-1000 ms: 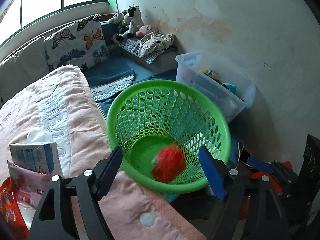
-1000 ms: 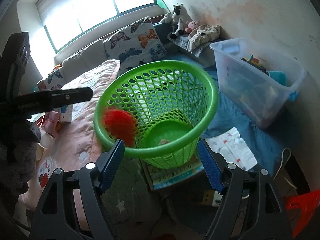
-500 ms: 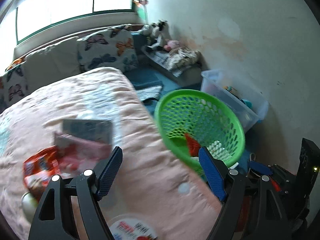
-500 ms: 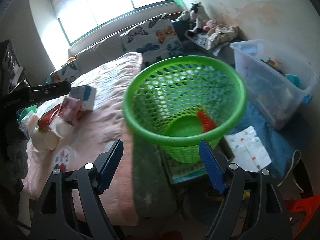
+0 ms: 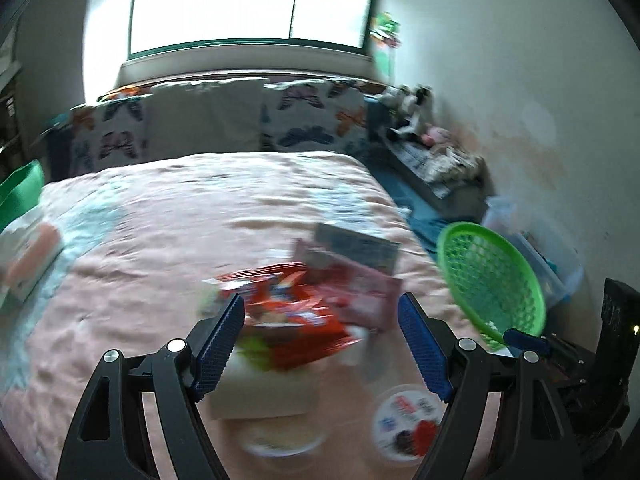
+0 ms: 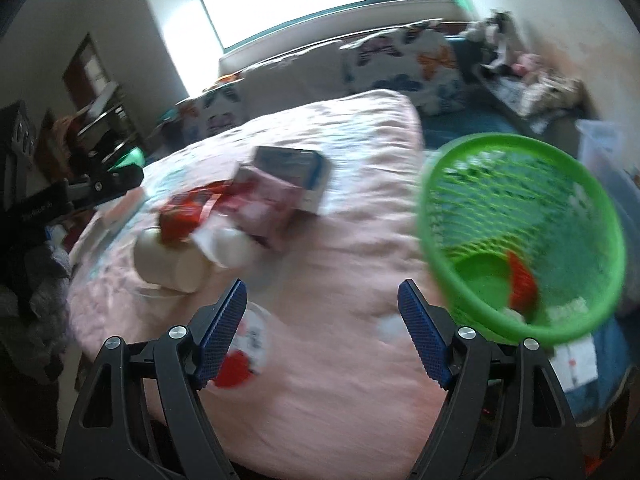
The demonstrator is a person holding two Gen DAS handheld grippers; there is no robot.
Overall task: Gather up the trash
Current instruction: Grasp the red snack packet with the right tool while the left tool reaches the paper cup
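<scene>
A pile of trash lies on the pink bed: a red snack wrapper (image 5: pixel 292 312), a pink packet (image 5: pixel 360 292), a blue-white carton (image 5: pixel 356 246), white cups (image 6: pixel 176 264) and a round lid (image 5: pixel 408 420). My left gripper (image 5: pixel 322 348) is open and empty just above the pile. My right gripper (image 6: pixel 322 332) is open and empty over the bed (image 6: pixel 320 400), between the pile (image 6: pixel 248 204) and the green basket (image 6: pixel 460 152). The basket also shows in the left wrist view (image 5: pixel 492 280). A red wrapper (image 6: pixel 520 284) lies inside it. Both views are motion-blurred.
Butterfly pillows (image 5: pixel 312 120) line the window wall. A clear storage bin (image 5: pixel 552 264) stands behind the basket by the right wall. Stuffed toys (image 5: pixel 416 108) sit on a low bench. A white paper (image 6: pixel 576 360) lies on the blue floor mat.
Both grippers swung left, away from the basket and over the bed. The red wrapper that was falling now rests in the basket. The left gripper came close above the trash pile.
</scene>
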